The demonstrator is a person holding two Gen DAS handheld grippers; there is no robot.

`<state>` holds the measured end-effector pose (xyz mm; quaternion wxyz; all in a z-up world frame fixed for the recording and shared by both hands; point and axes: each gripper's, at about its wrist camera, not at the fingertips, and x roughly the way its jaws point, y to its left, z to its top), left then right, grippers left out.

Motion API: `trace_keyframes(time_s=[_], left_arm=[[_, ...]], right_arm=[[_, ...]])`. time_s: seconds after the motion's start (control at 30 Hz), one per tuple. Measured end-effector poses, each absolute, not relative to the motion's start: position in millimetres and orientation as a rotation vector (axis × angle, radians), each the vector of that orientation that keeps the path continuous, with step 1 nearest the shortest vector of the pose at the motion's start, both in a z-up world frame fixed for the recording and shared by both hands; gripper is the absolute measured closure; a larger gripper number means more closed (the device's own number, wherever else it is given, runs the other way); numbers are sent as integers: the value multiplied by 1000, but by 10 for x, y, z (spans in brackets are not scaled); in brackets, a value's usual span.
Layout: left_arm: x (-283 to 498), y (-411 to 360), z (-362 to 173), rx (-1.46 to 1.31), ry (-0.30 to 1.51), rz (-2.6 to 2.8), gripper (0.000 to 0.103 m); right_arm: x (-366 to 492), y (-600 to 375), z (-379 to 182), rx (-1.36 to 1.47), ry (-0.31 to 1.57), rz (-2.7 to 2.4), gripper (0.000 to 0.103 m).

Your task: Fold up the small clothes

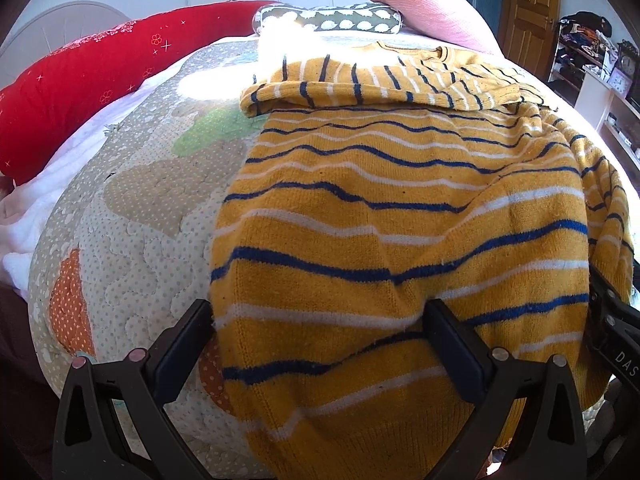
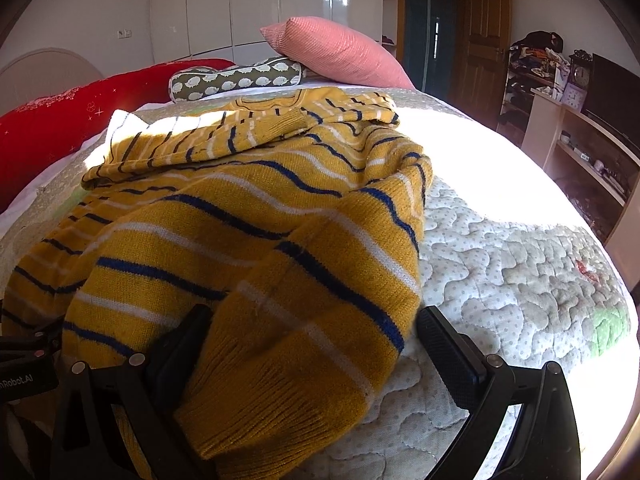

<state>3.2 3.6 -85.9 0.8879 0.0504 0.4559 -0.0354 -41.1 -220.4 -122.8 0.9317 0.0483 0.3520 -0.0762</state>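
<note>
- Sweater [image 1: 400,200] lies on the bed [image 1: 132,240], hem end at both grippers, collar end far ahead near the pillows [image 2: 336,56]. Long axis runs straight away from both grippers.
- Left gripper [image 1: 320,344]: jaws spread wide, hem's left part bunched between them; not clamped as far as I can see.
- Right gripper [image 2: 316,348]: jaws also apart, ribbed hem corner draped between them and over the left finger [image 2: 176,360] (looks loose, not pinched).
- Sleeves already lie across the chest at the far end.
- Judgement: next is pinch the hem at both corners, carry it forward toward the collar. Both grippers equally near, one per corner.
- Risk: thick knit may slip from a shallow pinch.
</note>
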Motion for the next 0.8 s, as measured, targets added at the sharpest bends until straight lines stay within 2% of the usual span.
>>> trace_keyframes(time_s=[0.4,0.5,0.67,0.8], left_arm=[[10,35,-855,119,917,-99,0],[23,48,-795,116,925,-113,0],[-132,189,-511,47,846,-146,1],[-130,389,-343,-39,822,-152,1]], right_arm=[[-316,-2219,-1130,92,818,-136,1],[-446,-2268,-897,99,785,-141,17],[-512,-2360,-261,102,674,-71,18],[77,-2434,-24,102,701,36,18]])
